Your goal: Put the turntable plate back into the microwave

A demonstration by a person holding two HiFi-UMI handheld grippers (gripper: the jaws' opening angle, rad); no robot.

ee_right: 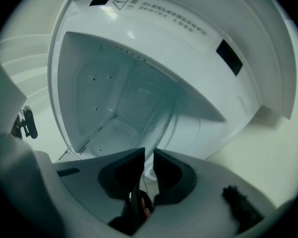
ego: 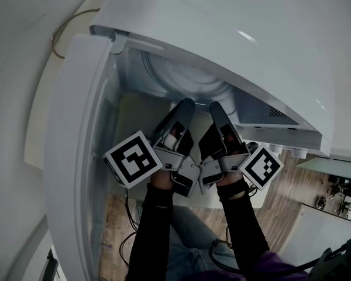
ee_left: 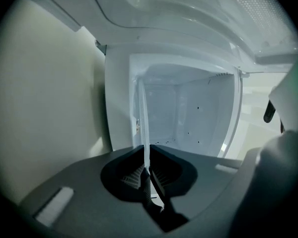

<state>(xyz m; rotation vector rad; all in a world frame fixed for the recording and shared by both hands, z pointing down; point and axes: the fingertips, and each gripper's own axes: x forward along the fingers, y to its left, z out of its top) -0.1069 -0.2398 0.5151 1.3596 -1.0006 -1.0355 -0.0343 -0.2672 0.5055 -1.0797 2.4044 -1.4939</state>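
white microwave [ego: 251,51], clear ringed turntable plate [ego: 187,79]

The right gripper [ee_right: 149,153] sits at 6 o'clock. Its two dark jaws are pinched on the thin edge of the turntable plate [ee_right: 183,124]. The see-through plate is seen from the side and stretches away toward 1 o'clock. Behind it is the open white microwave [ee_right: 102,98], with tiny holes in its walls. A long warning sticker [ee_right: 161,18] runs along at 12 o'clock.

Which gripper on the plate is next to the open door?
The left gripper: it holds the turntable plate beside the open door, while the right gripper holds it farther from the door.
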